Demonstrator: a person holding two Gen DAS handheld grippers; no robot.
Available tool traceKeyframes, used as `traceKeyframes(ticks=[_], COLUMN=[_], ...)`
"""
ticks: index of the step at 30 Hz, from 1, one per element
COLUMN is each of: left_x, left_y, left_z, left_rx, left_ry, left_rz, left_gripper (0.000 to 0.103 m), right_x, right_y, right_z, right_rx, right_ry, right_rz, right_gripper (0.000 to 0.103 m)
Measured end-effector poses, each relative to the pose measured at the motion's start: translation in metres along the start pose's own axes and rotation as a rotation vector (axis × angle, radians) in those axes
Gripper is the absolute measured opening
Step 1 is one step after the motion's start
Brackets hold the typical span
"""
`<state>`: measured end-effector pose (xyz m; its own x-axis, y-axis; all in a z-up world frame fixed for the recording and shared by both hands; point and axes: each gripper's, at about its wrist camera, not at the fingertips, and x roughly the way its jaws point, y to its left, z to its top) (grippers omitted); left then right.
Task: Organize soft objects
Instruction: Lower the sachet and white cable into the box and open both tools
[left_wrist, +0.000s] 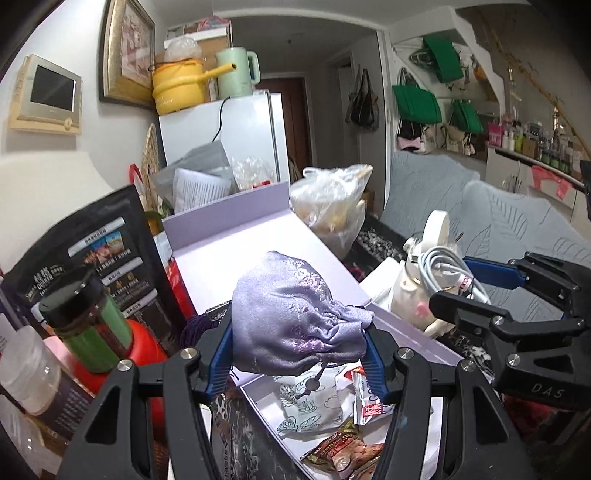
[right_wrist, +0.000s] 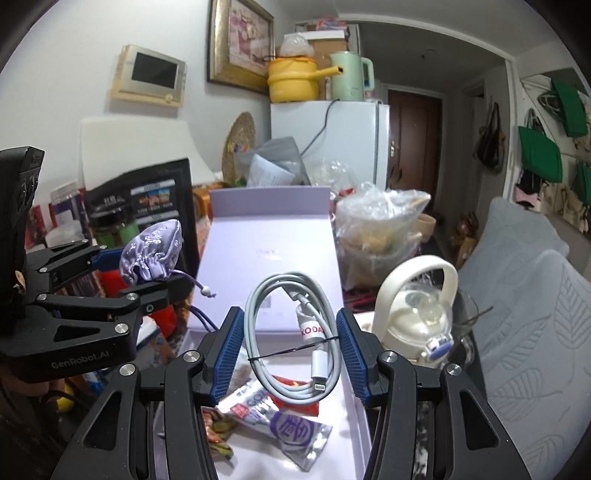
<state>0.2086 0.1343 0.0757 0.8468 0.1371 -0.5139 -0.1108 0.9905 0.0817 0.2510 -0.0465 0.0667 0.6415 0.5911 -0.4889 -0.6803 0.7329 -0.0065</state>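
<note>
Both tongs tilt downward, side by side over the open box (right_wrist: 273, 236): left tongs (left_wrist: 297, 350) clamped on the pouch (left_wrist: 291, 314), right tongs (right_wrist: 291, 347) clamped on the cable (right_wrist: 291, 332).

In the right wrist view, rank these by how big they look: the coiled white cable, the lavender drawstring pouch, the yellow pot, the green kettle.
Largest to smallest:
1. Coiled white cable, though it is nearest the camera.
2. Lavender drawstring pouch.
3. Yellow pot and green kettle: too alike to rank, both far off.
</note>
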Motion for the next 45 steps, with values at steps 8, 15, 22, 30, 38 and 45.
traceKeyframes(ticks=[8,15,22,30,38,45], left_x=[0.022,0.045,0.063,0.081,0.093,0.11], left_y=[-0.01,-0.017,-0.018,-0.024,-0.029,-0.028], left_z=[-0.01,-0.019,-0.027,-0.036,-0.043,-0.053], left_rx=[0.017,0.025,0.017,0.035,0.05,0.032], left_ry=[0.072,0.147,0.199,0.254,0.298,0.38], left_rz=[-0.038,-0.043,-0.06,-0.059,-0.05,-0.046], left_gripper=[0.059,0.059,0.059,0.059,0.059,0.06], right_x=[0.015,0.034,0.047,0.058,0.069,0.077], right_y=[-0.007,-0.017,-0.023,-0.022,-0.022,-0.018], right_z=[-0.007,-0.014,-0.021,-0.027,-0.032,-0.037], right_rx=[0.006,0.022,0.032,0.021,0.01,-0.003], right_ry=[0.048,0.096,0.139,0.182,0.226,0.264], right_rz=[-0.016,-0.068,-0.07,-0.064,-0.059,-0.034], right_gripper=[0.051,0.051,0.051,0.051,0.051,0.052])
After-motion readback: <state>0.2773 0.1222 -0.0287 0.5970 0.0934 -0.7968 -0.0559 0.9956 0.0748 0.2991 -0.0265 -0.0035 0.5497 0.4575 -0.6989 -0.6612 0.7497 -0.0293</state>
